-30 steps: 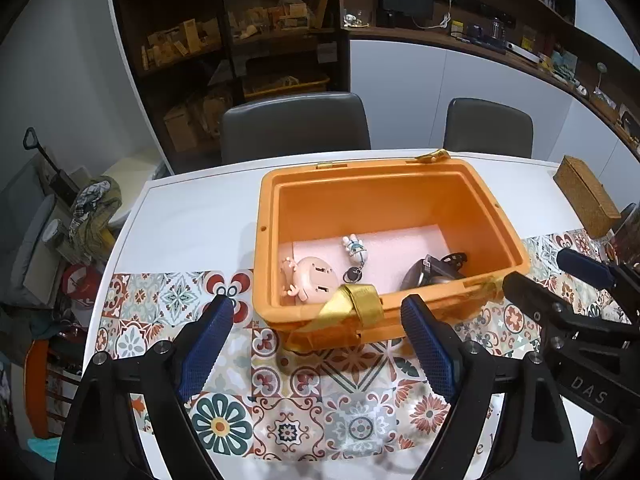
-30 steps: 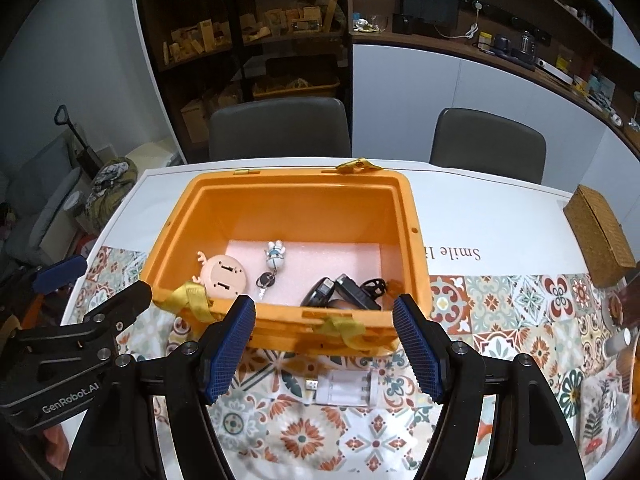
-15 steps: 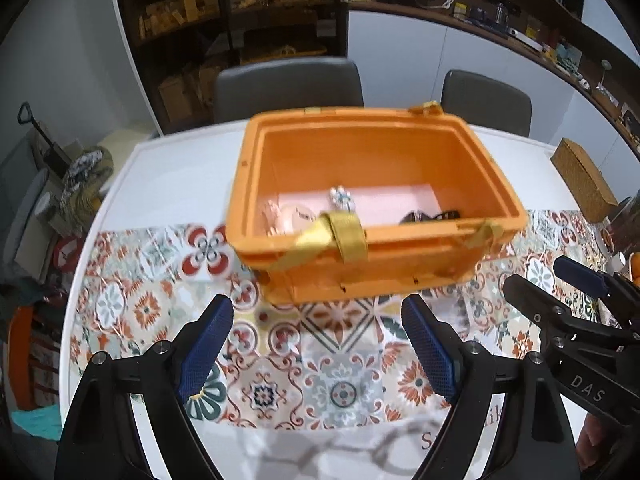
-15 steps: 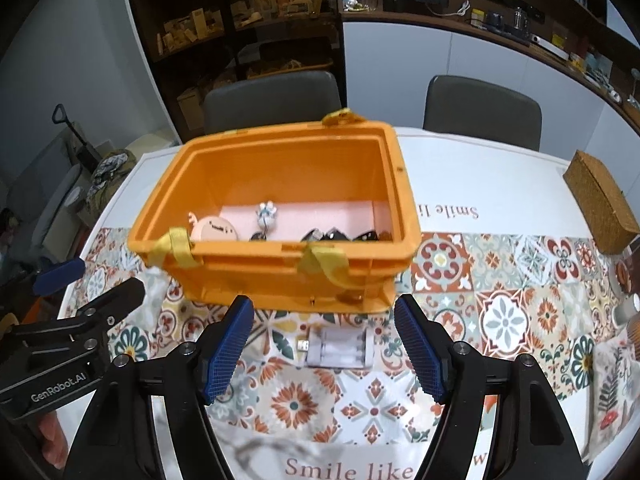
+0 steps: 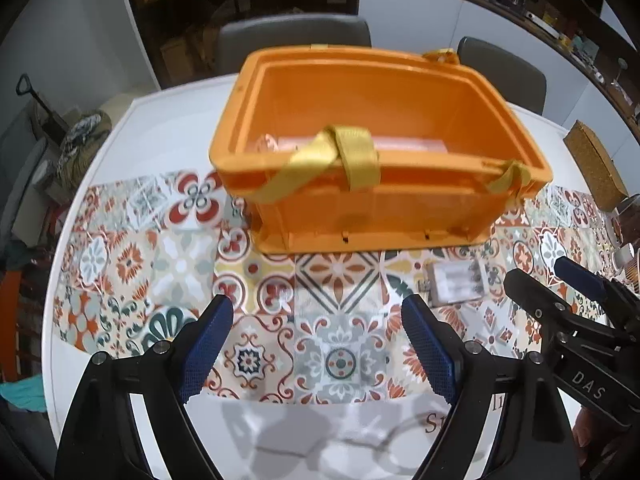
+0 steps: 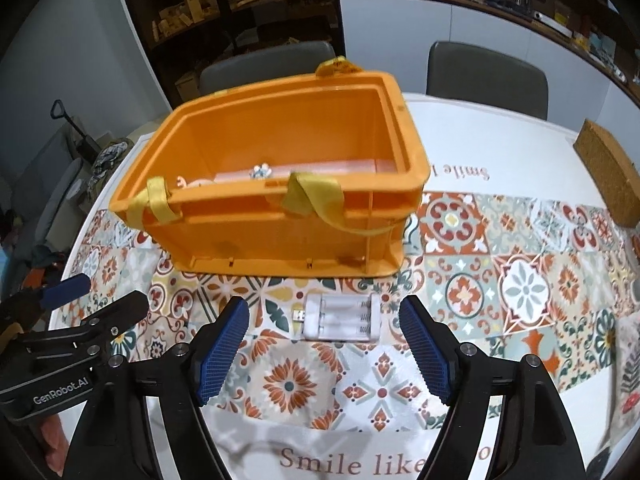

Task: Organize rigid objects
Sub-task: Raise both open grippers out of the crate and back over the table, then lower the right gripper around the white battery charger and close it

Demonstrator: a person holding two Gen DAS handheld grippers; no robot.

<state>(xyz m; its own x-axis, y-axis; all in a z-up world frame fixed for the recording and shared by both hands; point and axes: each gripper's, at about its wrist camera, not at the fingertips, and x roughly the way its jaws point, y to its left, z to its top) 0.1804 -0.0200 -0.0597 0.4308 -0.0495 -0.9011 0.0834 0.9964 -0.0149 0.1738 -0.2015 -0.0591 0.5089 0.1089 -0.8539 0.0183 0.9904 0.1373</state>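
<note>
An orange plastic bin [image 5: 372, 208] with yellow straps stands on the patterned table runner; it also shows in the right wrist view [image 6: 280, 232]. Small toys lie inside it, mostly hidden by the near wall. A white battery holder [image 6: 342, 317] lies on the runner in front of the bin, between my right gripper's fingertips and just beyond them; it shows blurred in the left wrist view [image 5: 456, 284]. My left gripper [image 5: 318, 344] is open and empty, short of the bin. My right gripper [image 6: 324, 344] is open and empty.
A cork block [image 6: 608, 176] lies at the table's right side. Two grey chairs [image 6: 486, 70] stand behind the white table [image 5: 160, 136]. Dark shelves [image 6: 240, 4] fill the back wall. Each gripper shows at the other view's edge.
Both grippers have pulled back from the bin toward the table's near edge and dropped lower. The battery holder has come into view in front of the bin.
</note>
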